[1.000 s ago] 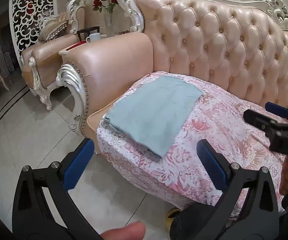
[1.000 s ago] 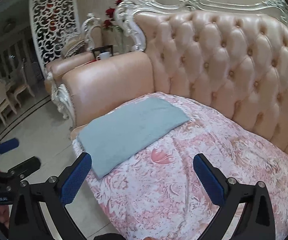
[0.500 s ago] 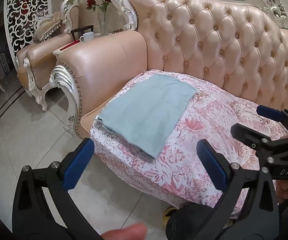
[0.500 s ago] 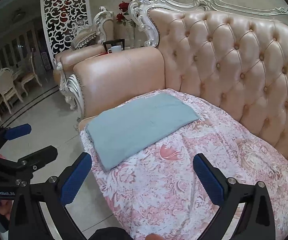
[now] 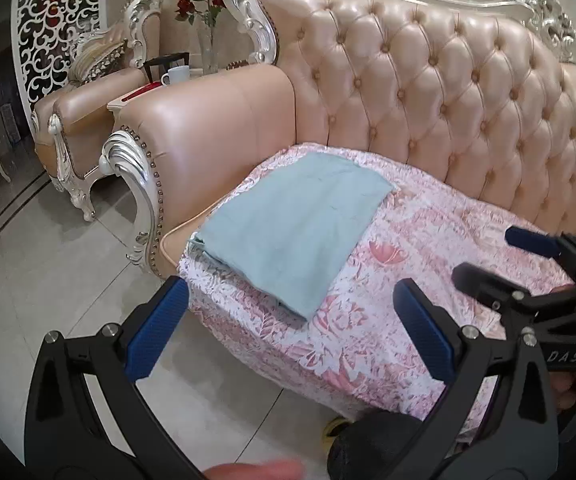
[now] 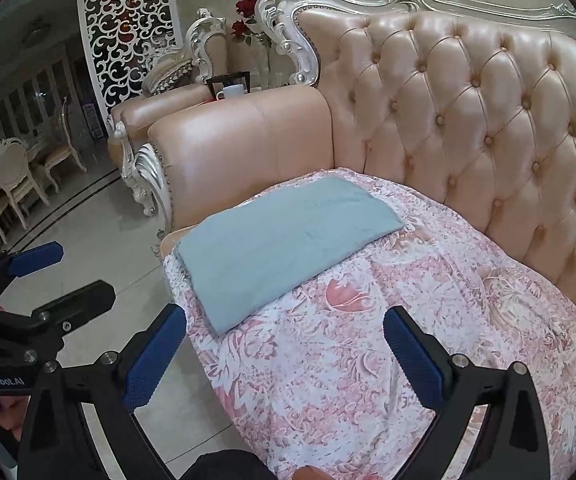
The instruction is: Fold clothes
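A pale blue garment (image 5: 294, 226) (image 6: 288, 246) lies folded flat into a rectangle on the pink floral cover (image 5: 428, 264) (image 6: 388, 340) of the sofa seat, close to the armrest. My left gripper (image 5: 288, 332) hovers open in front of the sofa's front edge, nothing between its blue pads. My right gripper (image 6: 285, 350) also stands open, above the floral cover, short of the garment's near corner. Each gripper appears in the other's view: the right one (image 5: 528, 256) at the right edge, the left one (image 6: 43, 276) at the left edge.
The tufted pink sofa back (image 5: 448, 92) and the padded armrest (image 5: 215, 128) wall in the seat. Beyond the armrest are a side table with a white cup (image 5: 175, 75), a vase of red roses (image 5: 203, 4) and an armchair (image 5: 87, 96). Tiled floor (image 5: 47, 264) spreads to the left.
Both grippers have drifted slightly, so the sofa and garment shift a little in view. The garment itself has not moved, and both grippers stay open.
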